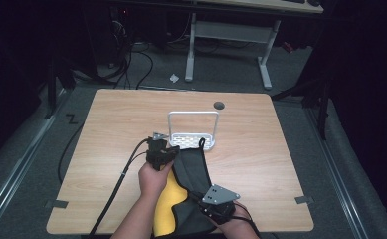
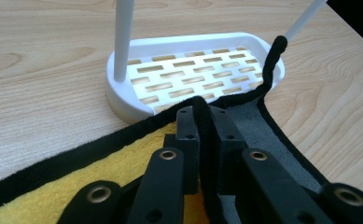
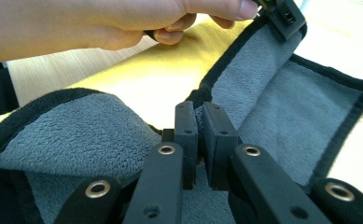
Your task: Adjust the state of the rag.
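Observation:
A cloth, yellow on one face and grey on the other with black edging (image 1: pixel 191 169), lies partly folded at the near middle of the table. My left gripper (image 1: pixel 171 151) is shut on its black edge (image 2: pixel 202 121) close to the white rack. The cloth's far corner (image 2: pixel 276 51) drapes against the rack's rim. My right gripper (image 1: pixel 207 201) is shut on the grey cloth (image 3: pixel 258 98) near the table's front edge, with the fabric pinched between its jaws (image 3: pixel 200 126). The hand on the left gripper (image 3: pixel 123 23) is above the yellow face (image 3: pixel 156 79).
A white slotted rack (image 1: pixel 192 141) with an upright hoop handle (image 1: pixel 193 113) stands at the table's middle, just beyond the cloth. A round dark cable port (image 1: pixel 219 105) sits near the far edge. Cables (image 1: pixel 116 189) trail off the table's left front.

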`<state>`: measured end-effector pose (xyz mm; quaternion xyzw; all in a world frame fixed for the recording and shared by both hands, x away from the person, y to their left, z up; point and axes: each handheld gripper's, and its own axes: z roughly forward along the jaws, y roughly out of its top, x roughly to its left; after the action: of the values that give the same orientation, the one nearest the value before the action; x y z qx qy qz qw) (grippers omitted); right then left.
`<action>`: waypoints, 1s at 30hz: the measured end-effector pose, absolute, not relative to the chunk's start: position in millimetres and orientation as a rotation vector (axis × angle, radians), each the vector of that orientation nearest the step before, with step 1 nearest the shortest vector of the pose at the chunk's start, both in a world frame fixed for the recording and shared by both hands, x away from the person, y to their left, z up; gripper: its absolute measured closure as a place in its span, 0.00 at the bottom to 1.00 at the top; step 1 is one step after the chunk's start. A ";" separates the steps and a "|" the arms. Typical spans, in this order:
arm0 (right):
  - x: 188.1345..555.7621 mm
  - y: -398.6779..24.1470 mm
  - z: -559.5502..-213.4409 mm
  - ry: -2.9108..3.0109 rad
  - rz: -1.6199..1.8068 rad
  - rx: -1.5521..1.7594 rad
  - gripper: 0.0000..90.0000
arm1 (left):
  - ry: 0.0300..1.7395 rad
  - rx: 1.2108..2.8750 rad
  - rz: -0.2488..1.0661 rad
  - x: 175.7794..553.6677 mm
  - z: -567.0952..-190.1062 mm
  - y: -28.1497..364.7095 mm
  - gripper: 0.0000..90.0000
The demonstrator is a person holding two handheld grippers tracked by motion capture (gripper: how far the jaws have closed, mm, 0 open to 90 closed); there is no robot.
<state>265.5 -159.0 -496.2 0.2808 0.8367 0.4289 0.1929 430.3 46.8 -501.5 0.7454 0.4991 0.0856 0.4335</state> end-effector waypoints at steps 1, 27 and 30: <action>265.5 -159.0 -496.2 2.348 1.204 0.788 0.95 | 1.241 1.856 0.211 430.3 -501.0 46.4 0.92; 270.4 -195.6 -493.1 2.248 1.171 0.900 0.81 | 1.076 1.814 0.178 404.2 -489.9 42.1 0.50; 271.7 -195.1 -496.2 2.256 1.161 0.903 0.81 | 1.071 1.814 0.185 399.9 -490.5 52.0 0.50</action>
<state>271.7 -195.1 -496.2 0.3269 0.8168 0.4203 0.2221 399.9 52.0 -490.5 0.7471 0.4412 0.0764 0.4913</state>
